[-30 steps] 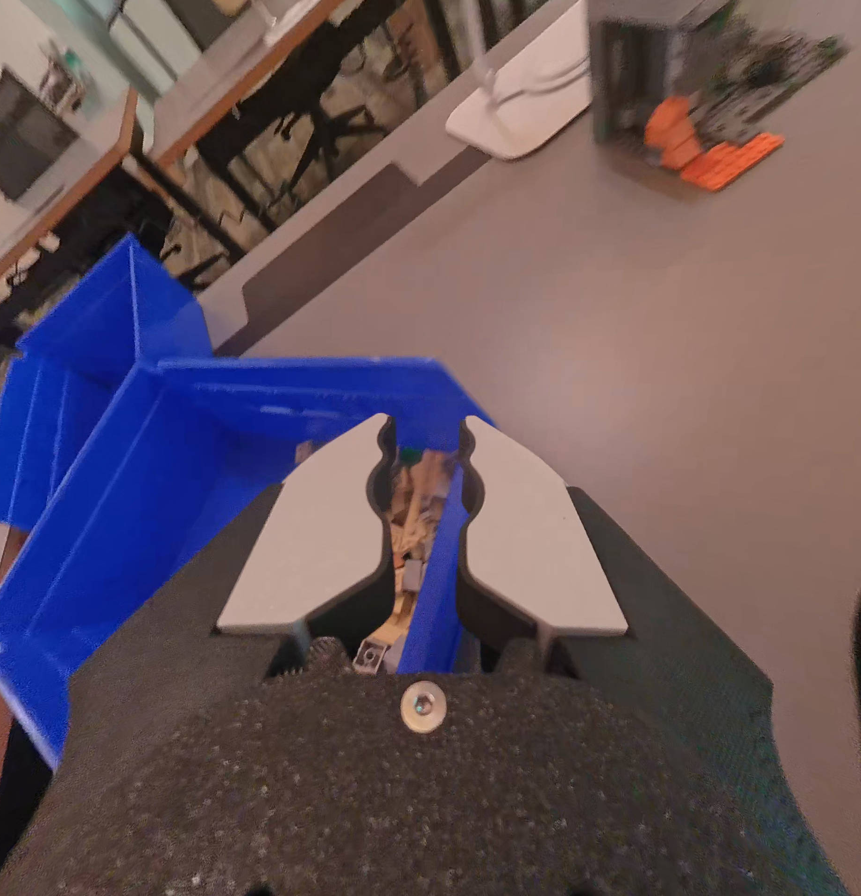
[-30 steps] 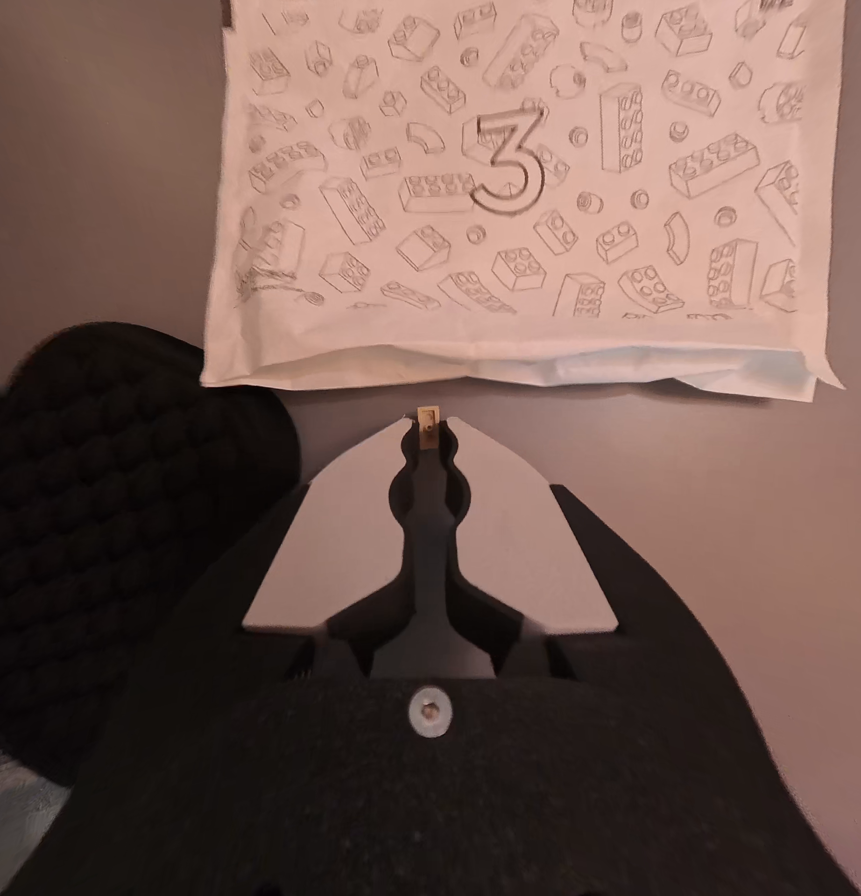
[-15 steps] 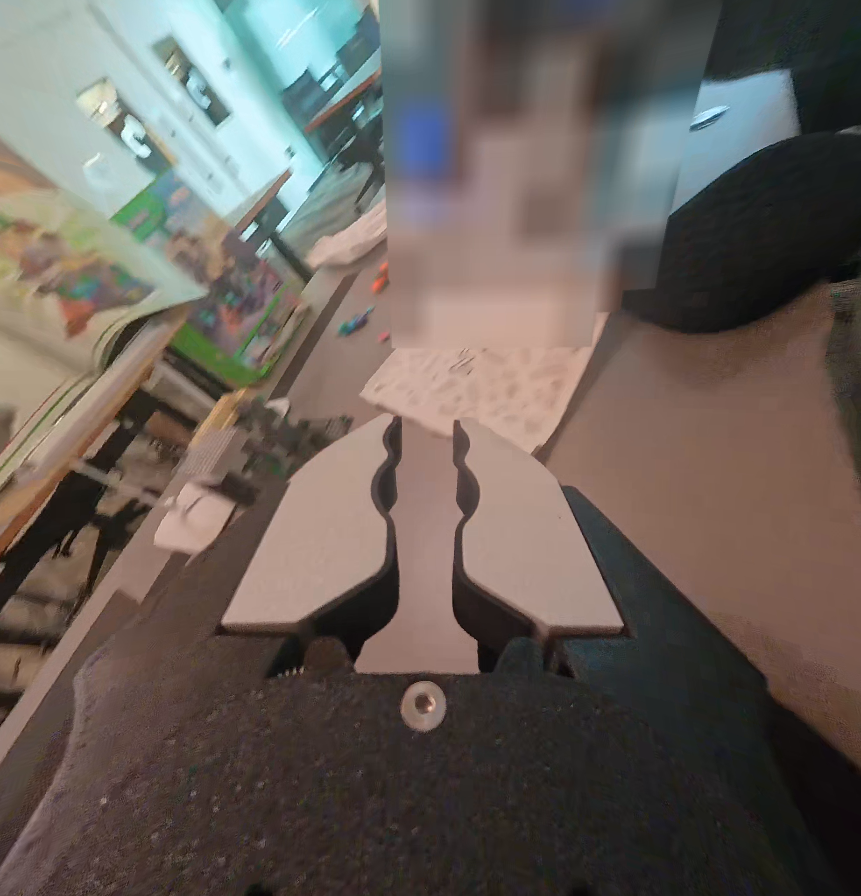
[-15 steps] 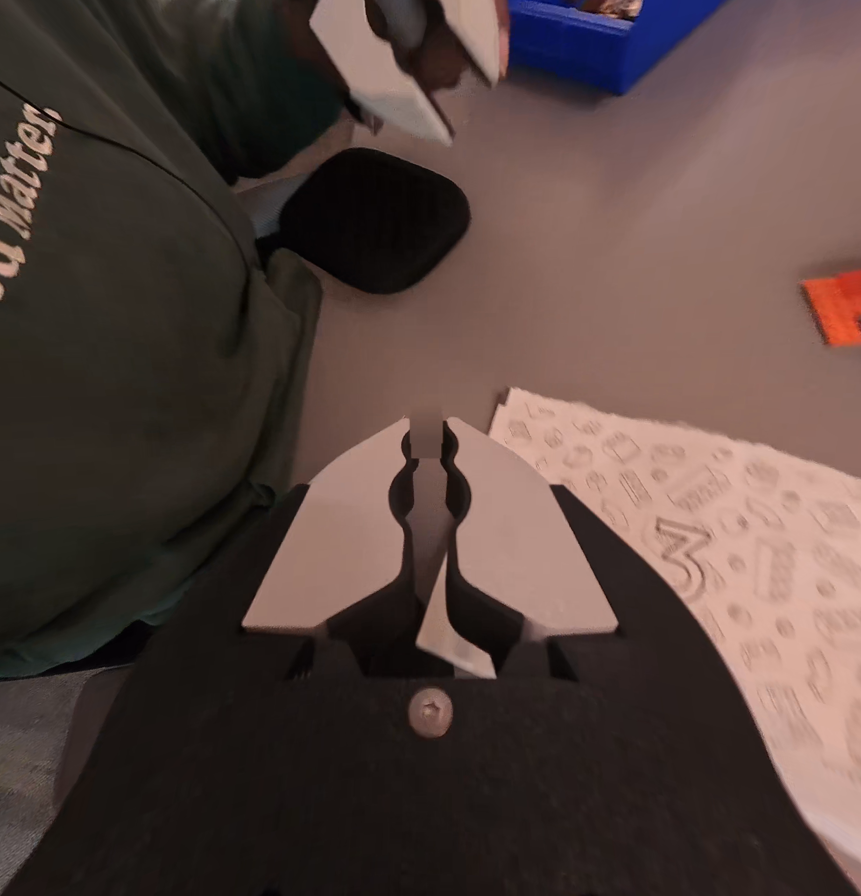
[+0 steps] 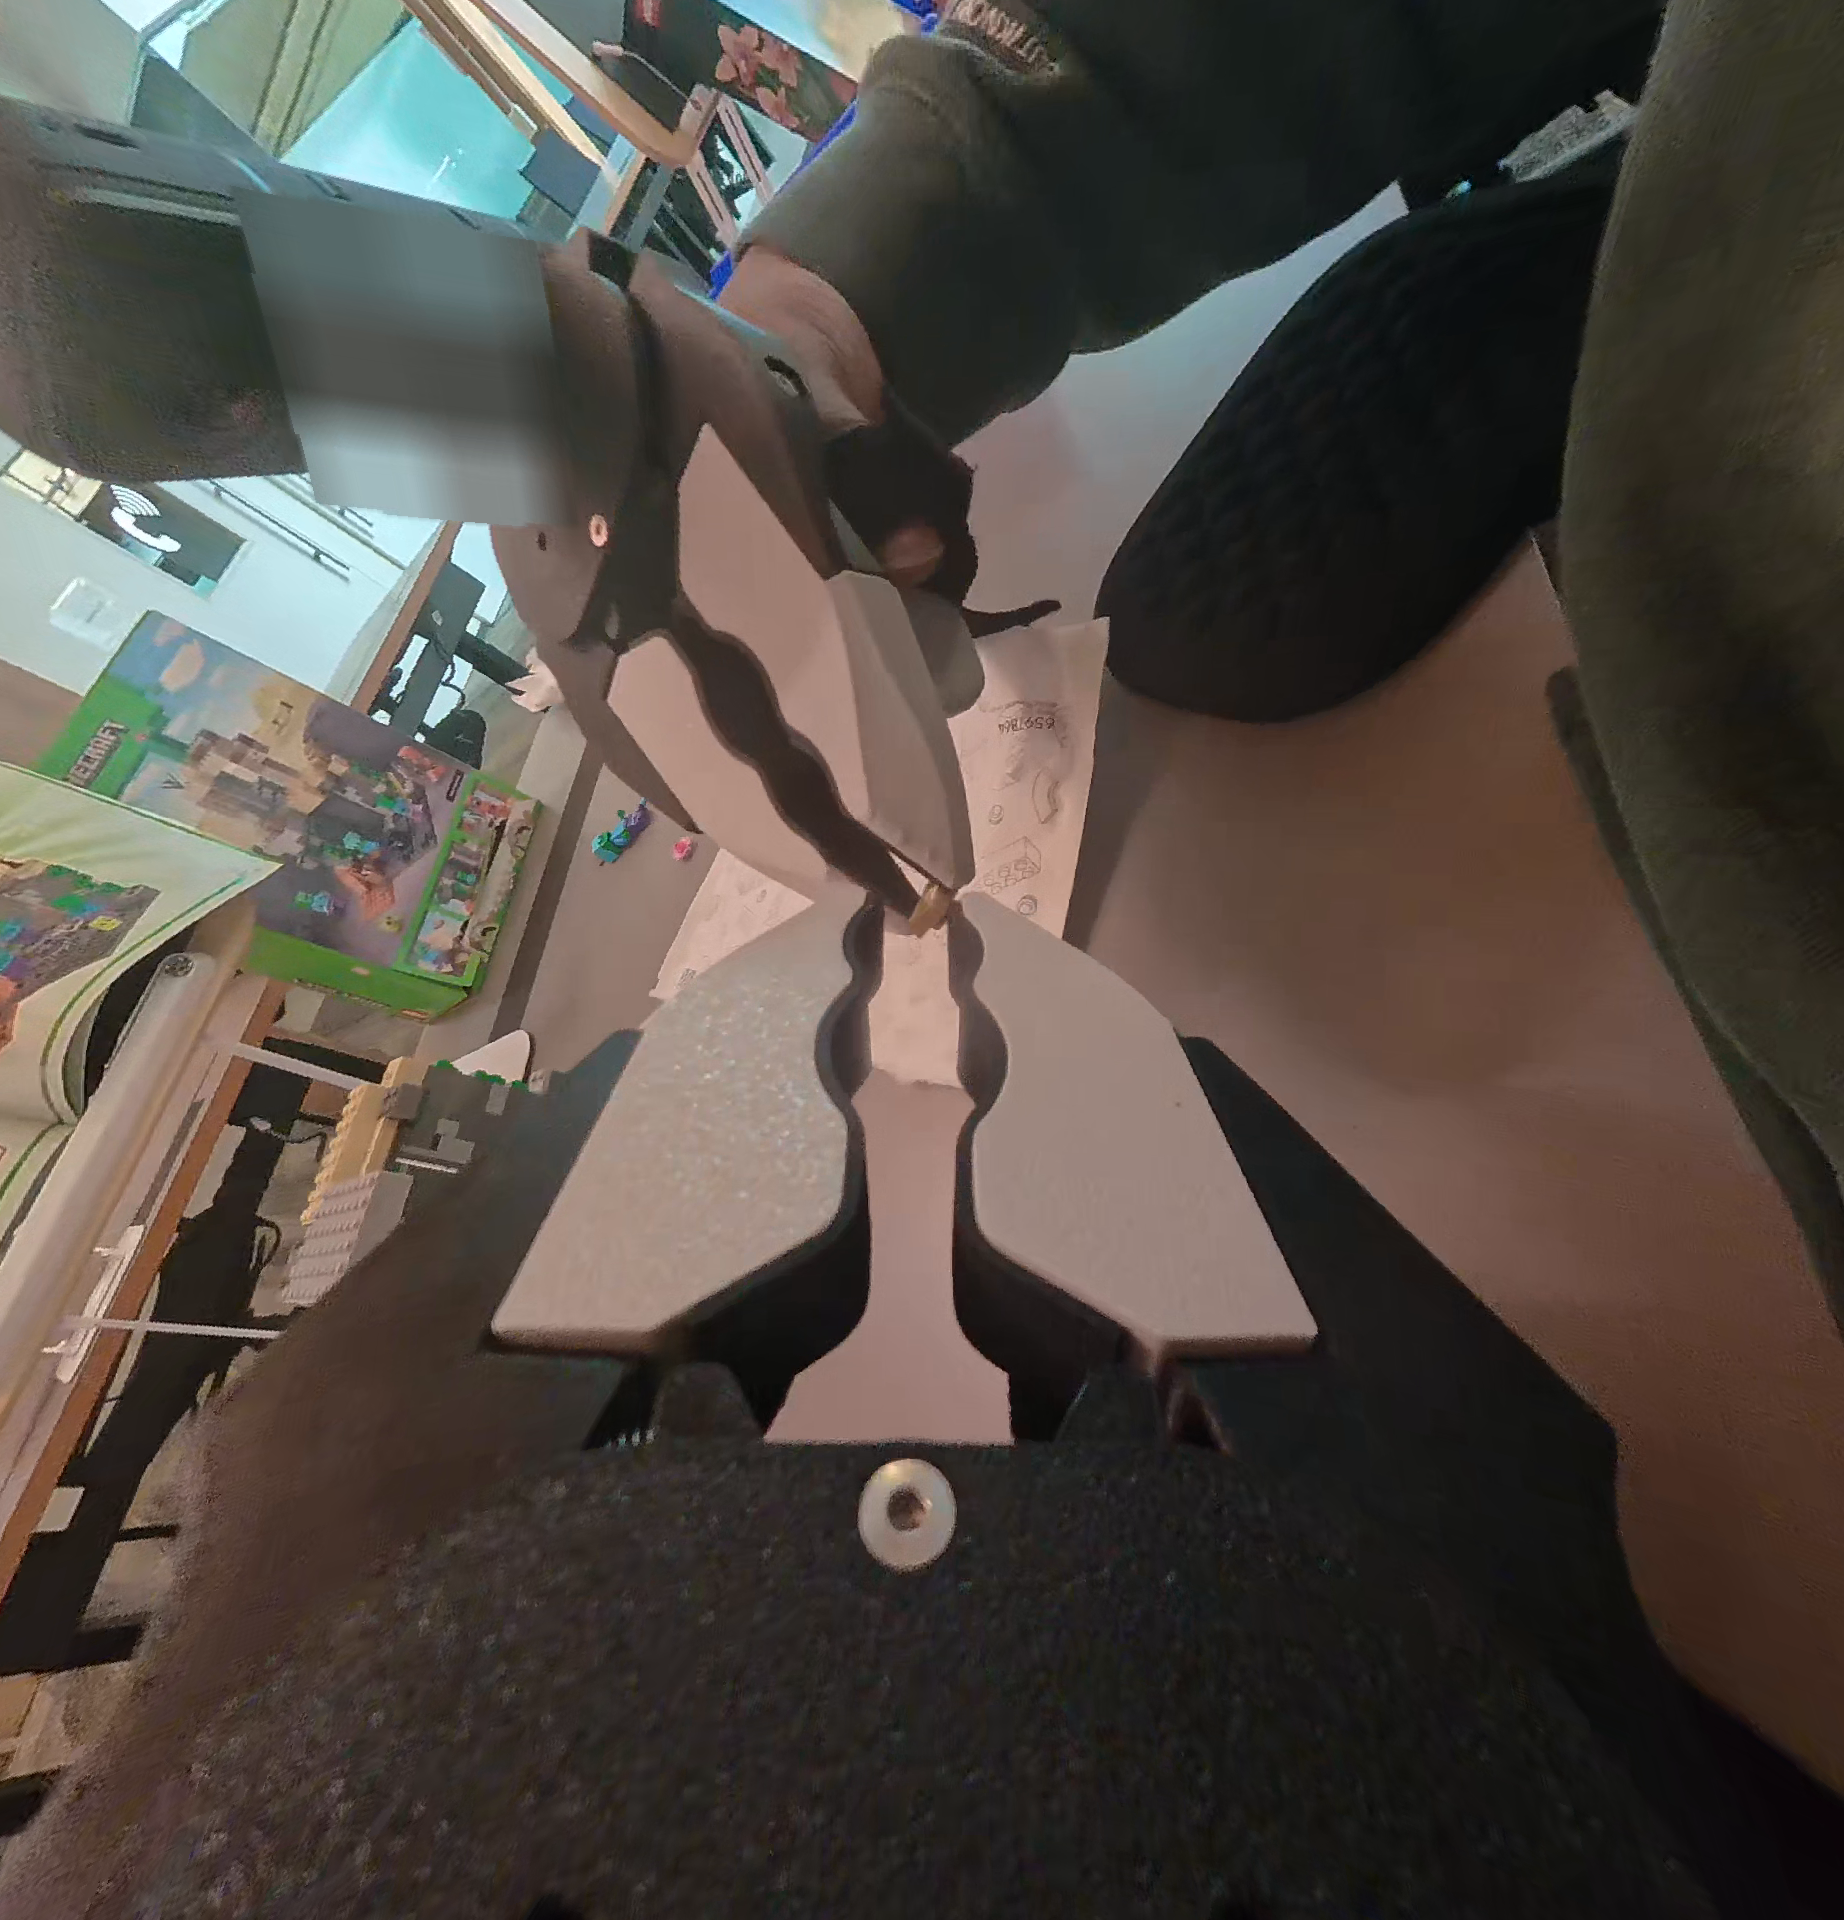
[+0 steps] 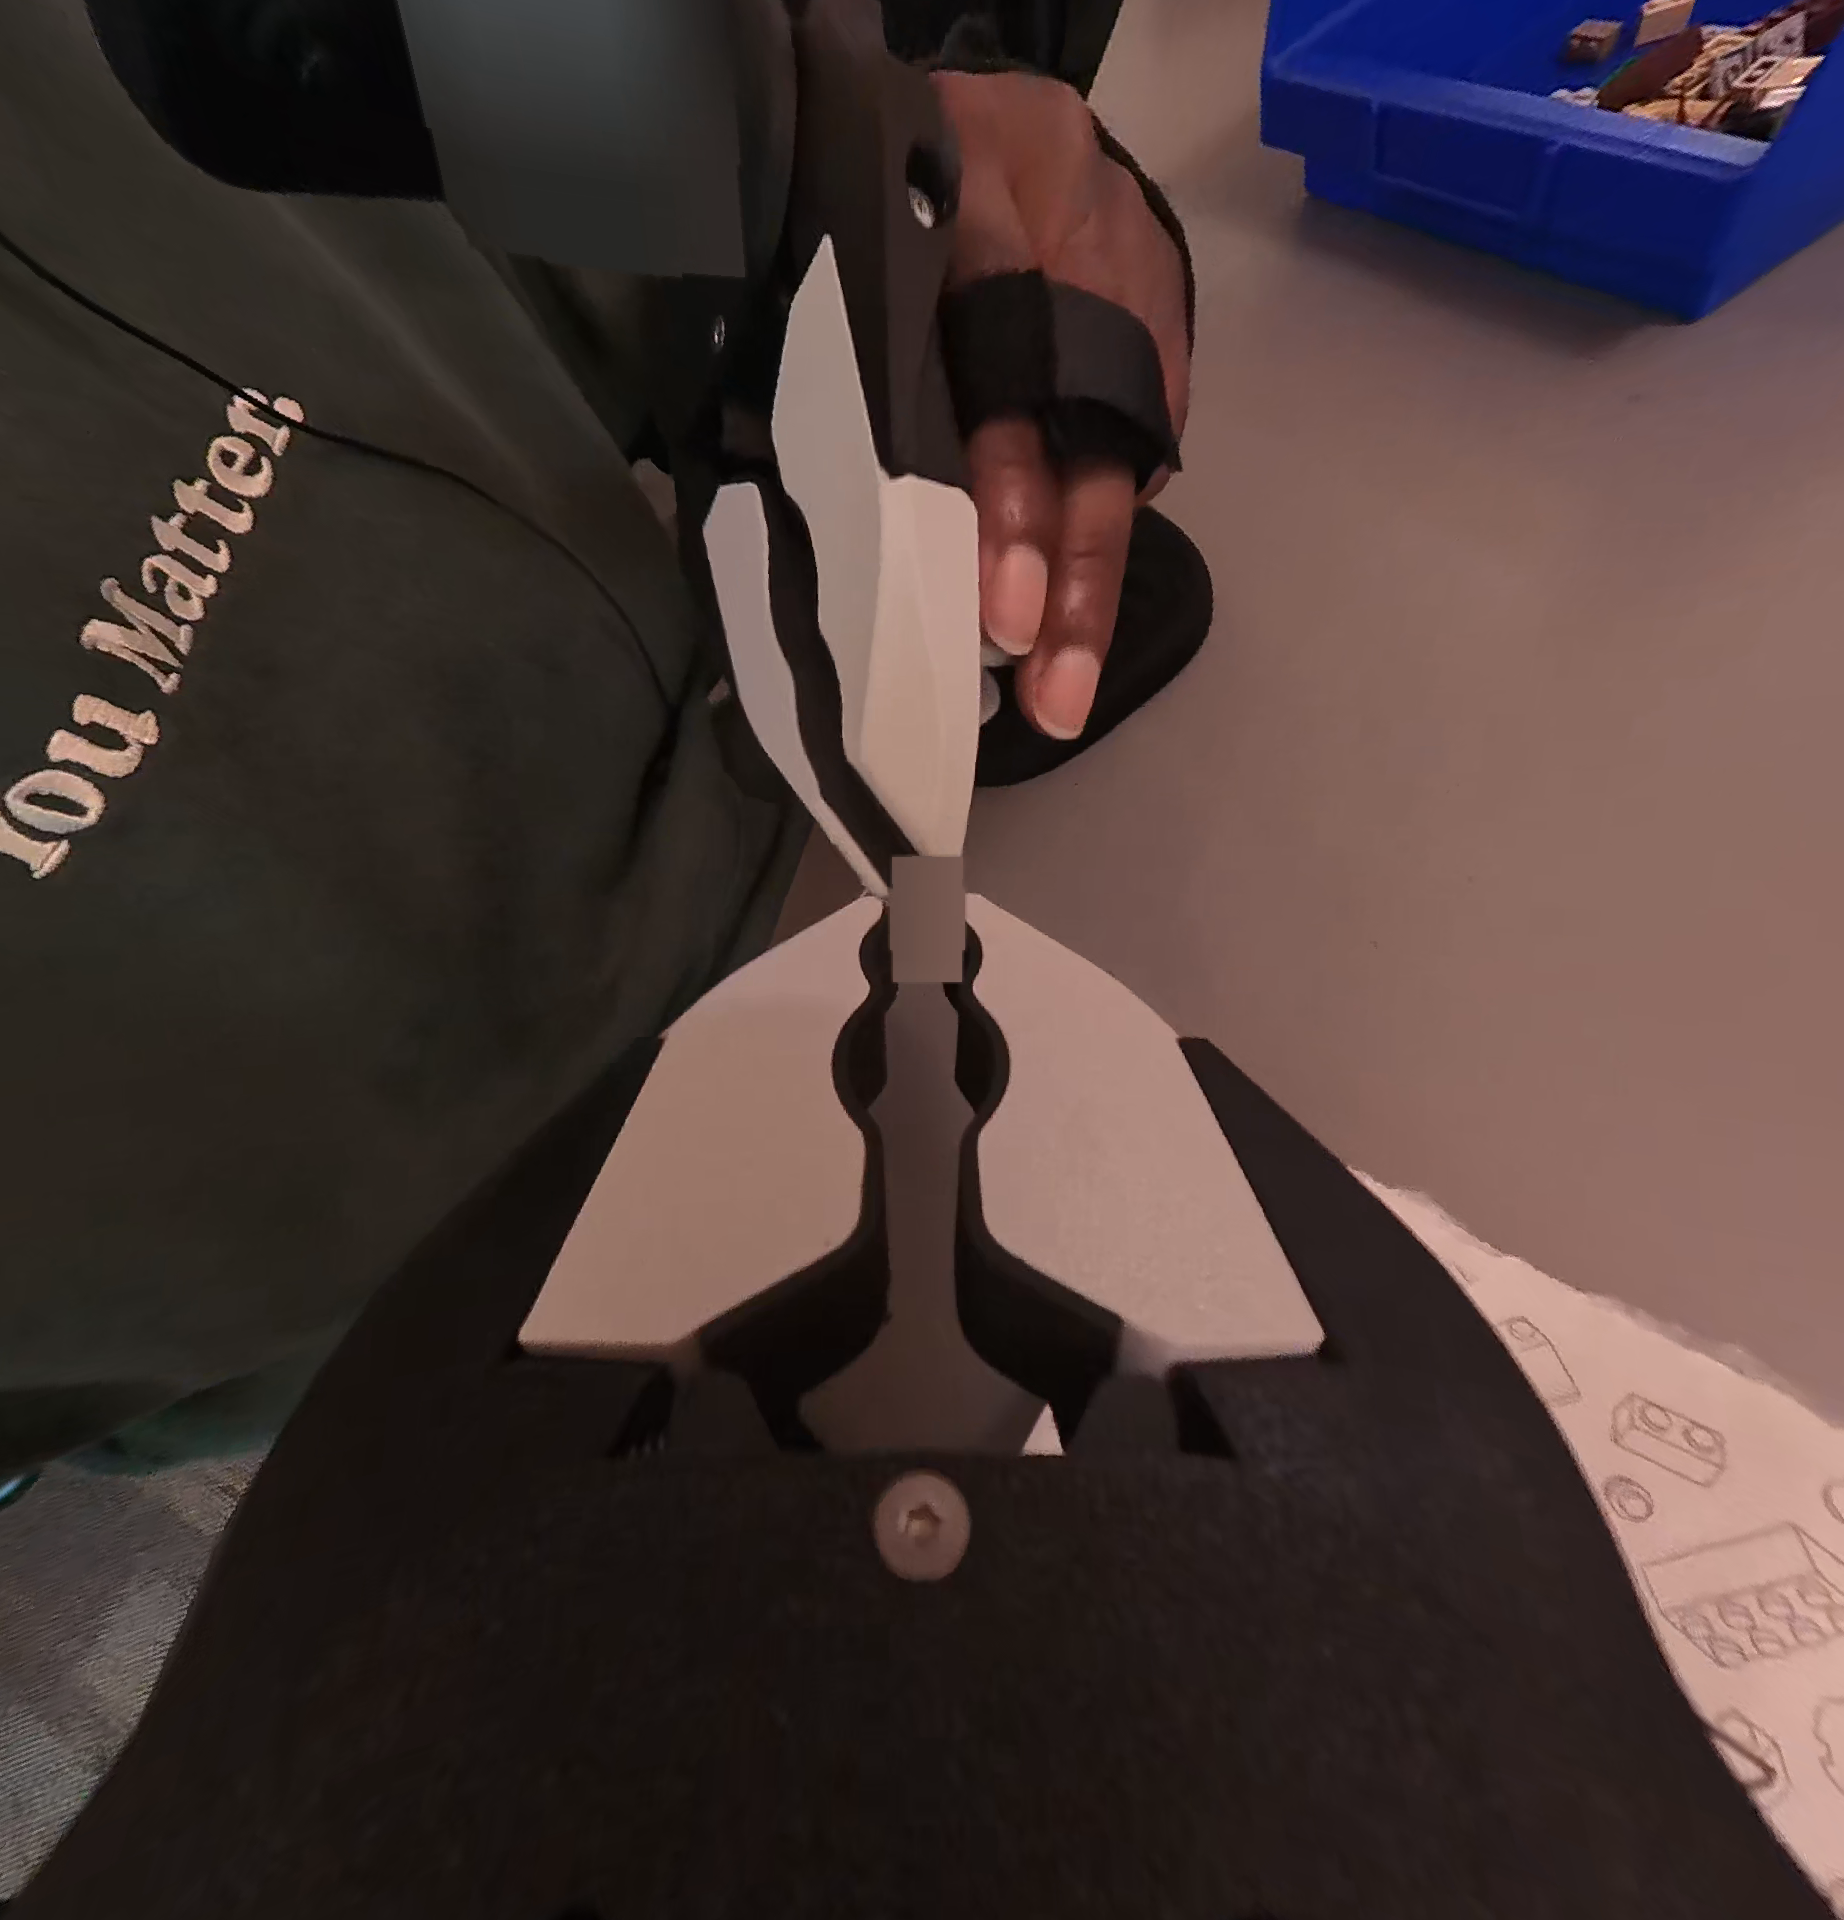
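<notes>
left wrist view: right gripper (image 5: 923, 902) tips clamped on small tan brick (image 5: 931, 907), held at mouth of left gripper (image 5: 913, 925); left jaws slightly apart, contact with brick unclear. printed paper bag (image 5: 1032, 769) behind on grey table (image 5: 1365, 987).

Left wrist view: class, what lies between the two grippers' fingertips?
A small tan piece, held at the tips of the right gripper, just at the open mouth of the left gripper. Only the left wrist view shows it.

The left hand-held gripper (image 5: 913, 914) has left the blue bin (image 6: 1520, 156) and now meets the right hand-held gripper (image 6: 923, 920) tip to tip.
</notes>
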Demonstrator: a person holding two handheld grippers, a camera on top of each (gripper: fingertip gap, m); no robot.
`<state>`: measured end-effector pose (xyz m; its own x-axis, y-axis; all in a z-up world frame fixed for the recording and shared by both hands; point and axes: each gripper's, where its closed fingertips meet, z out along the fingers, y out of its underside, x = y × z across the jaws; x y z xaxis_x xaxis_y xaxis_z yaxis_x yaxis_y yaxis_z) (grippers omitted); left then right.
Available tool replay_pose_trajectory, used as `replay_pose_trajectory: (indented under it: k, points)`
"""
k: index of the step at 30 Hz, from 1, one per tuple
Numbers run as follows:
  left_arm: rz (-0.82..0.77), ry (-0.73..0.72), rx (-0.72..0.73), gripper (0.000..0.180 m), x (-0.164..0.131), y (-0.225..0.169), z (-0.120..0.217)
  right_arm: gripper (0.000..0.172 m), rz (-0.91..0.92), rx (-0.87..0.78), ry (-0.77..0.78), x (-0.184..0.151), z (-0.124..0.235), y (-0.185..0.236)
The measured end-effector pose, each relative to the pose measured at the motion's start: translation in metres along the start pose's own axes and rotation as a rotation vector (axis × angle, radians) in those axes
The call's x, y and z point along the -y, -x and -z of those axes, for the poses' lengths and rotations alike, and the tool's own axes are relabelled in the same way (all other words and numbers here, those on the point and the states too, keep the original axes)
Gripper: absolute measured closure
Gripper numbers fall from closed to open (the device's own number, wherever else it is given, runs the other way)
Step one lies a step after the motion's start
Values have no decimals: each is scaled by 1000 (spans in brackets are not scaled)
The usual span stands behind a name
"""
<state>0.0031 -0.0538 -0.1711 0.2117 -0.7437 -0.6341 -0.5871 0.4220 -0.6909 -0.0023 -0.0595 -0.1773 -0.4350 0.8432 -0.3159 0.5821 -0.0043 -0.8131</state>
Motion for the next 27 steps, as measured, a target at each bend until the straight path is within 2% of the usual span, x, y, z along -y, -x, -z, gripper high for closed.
replay_pose_trajectory:
  k: [4, 21, 23, 27]
  points:
    - [-6, -25, -3, 177, 2, -4, 2, 164, -1, 19, -14, 3, -3, 0]
    - [167, -16, 70, 179, -19, 8, 29, 161, -6, -12, -74, 7, -8, -13]
    - [185, 17, 121, 179, -29, 18, 38, 159, -12, -41, -79, 7, -5, -16]
    - [246, 169, 333, 179, -74, 60, 78, 158, 4, -158, -120, 9, 9, -23]
